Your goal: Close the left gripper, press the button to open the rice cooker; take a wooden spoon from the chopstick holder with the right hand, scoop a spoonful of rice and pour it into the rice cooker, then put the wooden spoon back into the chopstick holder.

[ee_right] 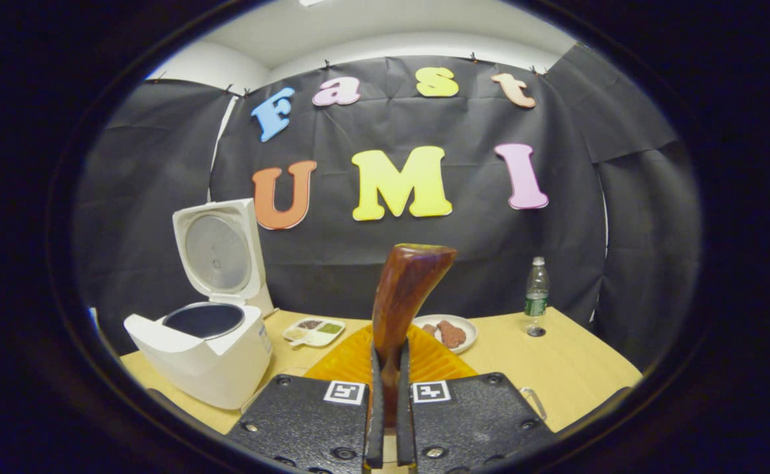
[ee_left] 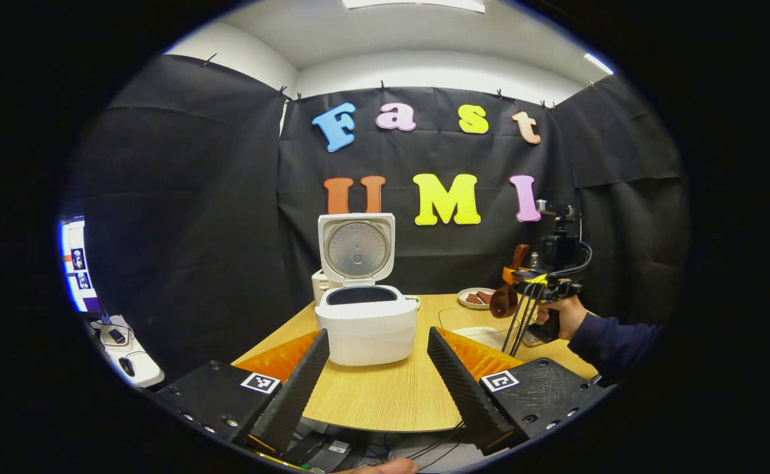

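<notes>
Rice cooker, white plastic w/ hinged lid (ee_left: 366, 322), sits on the light wood-grain table (ee_left: 385, 395) w/ lid swung fully up, ribbed metal inner lid plate (ee_left: 357, 249) facing fwd, dark inner pot open at the top. In the left gripper view the left gripper (ee_left: 377, 385) hangs low at the near table edge, its 2 fingers spread wide, nothing between them; cooker stands just beyond the gap, a bit left of centre.

Right gripper (ee_right: 388, 421) is clamped: in the right gripper view its 2 fingers sit nearly together w/ the handle of the dark brown wooden spoon (ee_right: 403, 296) pinched between them. Spoon stands roughly upright, curving slightly right toward its top end. Can't tell whether it carries rice. Same gripper (ee_left: 523, 289) shows far off in the left gripper view, held by a hand (ee_left: 559, 316) w/ a dark blue sleeve (ee_left: 612, 342), over the table's right side, spoon (ee_left: 509, 289) at its front, well apart from the cooker.

In the right gripper view the cooker (ee_right: 207, 342) is at the left. Behind the spoon: white divided tray w/ small portions (ee_right: 314, 331), white round plate w/ brown pieces (ee_right: 447, 332), and a clear plastic bottle w/ green label (ee_right: 536, 296) standing upright at the right. Chopstick holder can't be made out.
</notes>
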`<action>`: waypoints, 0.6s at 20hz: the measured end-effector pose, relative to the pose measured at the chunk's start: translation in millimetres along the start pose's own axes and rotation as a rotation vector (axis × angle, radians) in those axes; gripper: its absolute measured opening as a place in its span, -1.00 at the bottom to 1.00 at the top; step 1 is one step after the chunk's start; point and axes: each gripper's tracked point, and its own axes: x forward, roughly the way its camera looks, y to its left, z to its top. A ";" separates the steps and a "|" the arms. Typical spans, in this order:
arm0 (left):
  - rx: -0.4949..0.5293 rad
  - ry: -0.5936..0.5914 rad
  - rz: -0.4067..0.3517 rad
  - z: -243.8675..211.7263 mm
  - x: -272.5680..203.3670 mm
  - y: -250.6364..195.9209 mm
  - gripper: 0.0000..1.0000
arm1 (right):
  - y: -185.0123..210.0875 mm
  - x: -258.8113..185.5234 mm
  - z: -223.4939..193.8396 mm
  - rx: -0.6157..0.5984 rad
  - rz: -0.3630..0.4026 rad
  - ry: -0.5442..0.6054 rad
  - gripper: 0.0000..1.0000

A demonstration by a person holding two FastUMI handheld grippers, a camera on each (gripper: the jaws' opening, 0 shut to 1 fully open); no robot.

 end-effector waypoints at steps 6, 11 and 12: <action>0.015 0.000 -0.022 -5.1 1.2 1.4 0.91 | 16.3 17.7 -61.7 -0.060 -0.018 0.083 -0.75; 0.012 0.008 0.000 -9.1 6.3 7.5 0.91 | 51.7 15.3 -81.0 0.114 0.108 0.204 -0.74; 0.012 0.008 0.000 -9.3 5.4 7.1 0.91 | 52.9 14.7 -81.8 0.155 0.120 0.226 -0.74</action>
